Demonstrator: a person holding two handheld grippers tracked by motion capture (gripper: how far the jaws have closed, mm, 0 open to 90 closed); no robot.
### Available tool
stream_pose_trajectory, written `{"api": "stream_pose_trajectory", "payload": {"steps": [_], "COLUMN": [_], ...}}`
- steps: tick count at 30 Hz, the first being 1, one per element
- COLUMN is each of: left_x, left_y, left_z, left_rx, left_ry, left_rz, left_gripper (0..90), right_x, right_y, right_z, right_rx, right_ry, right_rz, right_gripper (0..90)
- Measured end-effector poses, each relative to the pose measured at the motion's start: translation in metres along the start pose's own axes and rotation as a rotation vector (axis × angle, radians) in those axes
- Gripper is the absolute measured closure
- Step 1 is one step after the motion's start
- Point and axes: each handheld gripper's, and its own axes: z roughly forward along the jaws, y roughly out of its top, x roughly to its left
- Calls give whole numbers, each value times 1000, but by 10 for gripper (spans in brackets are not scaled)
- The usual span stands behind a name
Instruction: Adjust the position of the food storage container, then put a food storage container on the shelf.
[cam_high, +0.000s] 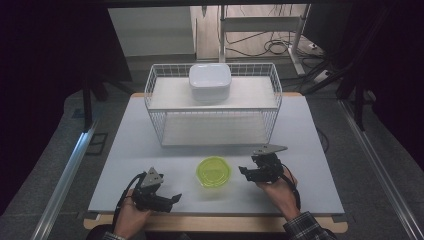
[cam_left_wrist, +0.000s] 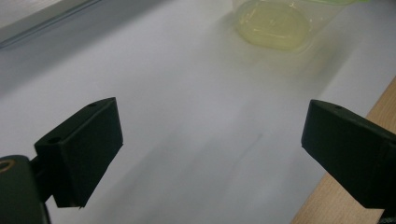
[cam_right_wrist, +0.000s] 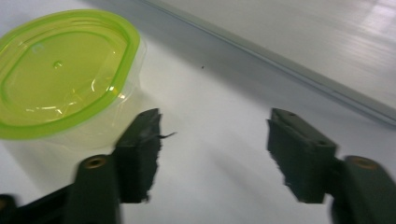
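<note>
A green-lidded clear plastic container (cam_high: 214, 172) is being left standing on the white worktop (cam_high: 300, 150), between the grippers. The right gripper (cam_high: 248, 172) is being held just beside it, jaws apart and gripping nothing. The left gripper (cam_high: 172, 199) is being held near the front edge, jaws wide apart and empty. No writing is legible.

Your left tool (cam_high: 167, 199) sits low at the near bench (cam_high: 125, 150) edge, jaws wide and empty; your right tool (cam_high: 246, 172) has its jaws parted, gripping nothing.
</note>
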Motion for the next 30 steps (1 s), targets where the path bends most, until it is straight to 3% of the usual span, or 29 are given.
{"api": "stream_pose_trajectory", "payload": {"steps": [7, 11, 22, 30], "left_x": [0, 0, -2, -2], "left_y": [-4, -6, -6, -7], "left_z": [-4, -5, -4, -2], "left_rx": [-17, -21, -16, -13], "left_ry": [14, 13, 13, 8], "left_rz": [2, 1, 17, 22], "left_gripper": [39, 38, 39, 39], "right_x": [3, 5, 5, 2], "right_y": [-6, -11, -19, -18], "right_z": [-9, -9, -10, -7], "right_rx": [-51, -48, -23, -40], "right_ry": [-1, 28, 54, 50], "right_rz": [3, 5, 15, -25], "right_gripper": [183, 133, 95, 54]}}
